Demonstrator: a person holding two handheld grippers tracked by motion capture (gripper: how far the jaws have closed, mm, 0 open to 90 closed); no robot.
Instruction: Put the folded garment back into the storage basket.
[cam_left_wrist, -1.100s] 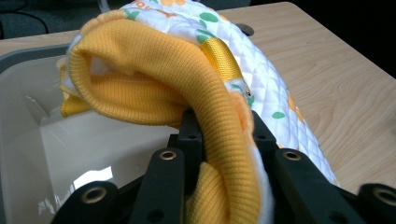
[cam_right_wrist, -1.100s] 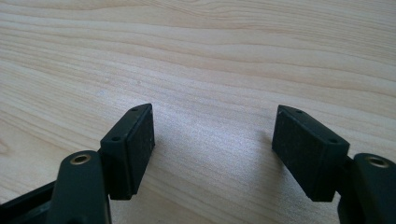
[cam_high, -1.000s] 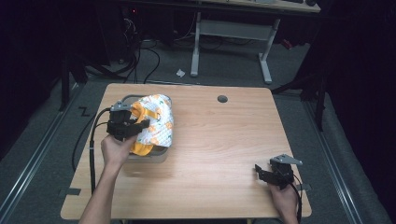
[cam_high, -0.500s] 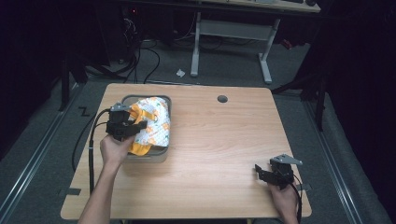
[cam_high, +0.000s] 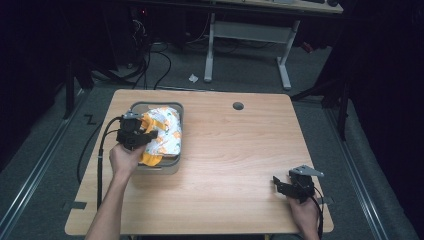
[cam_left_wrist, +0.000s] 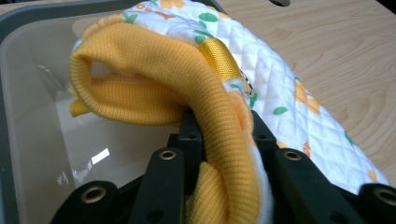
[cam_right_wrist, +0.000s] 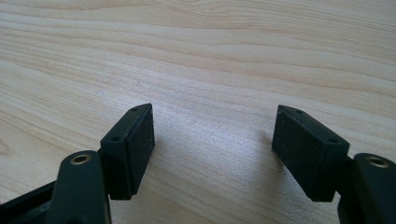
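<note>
At the left of the tabletop (cam_high: 235, 150), the left hand-held gripper (cam_high: 134, 133) is clamped on the yellow ribbed edge of a quilted, orange-and-green printed garment (cam_high: 162, 131); the left gripper view shows that knit band (cam_left_wrist: 219, 126) pinched between the black jaws. Compared with a second ago, the hand has sunk a little and the garment sits lower in the grey plastic bin (cam_high: 150, 165), now mostly inside, with some fabric seemingly draped over the bin's right rim, though the high view is too coarse to be sure. That suggests the stowing is nearly done and release comes next. At the far right, the right hand-held gripper (cam_high: 295, 186) rests unmoved near the tabletop's edge, jaws wide apart and empty.
</note>
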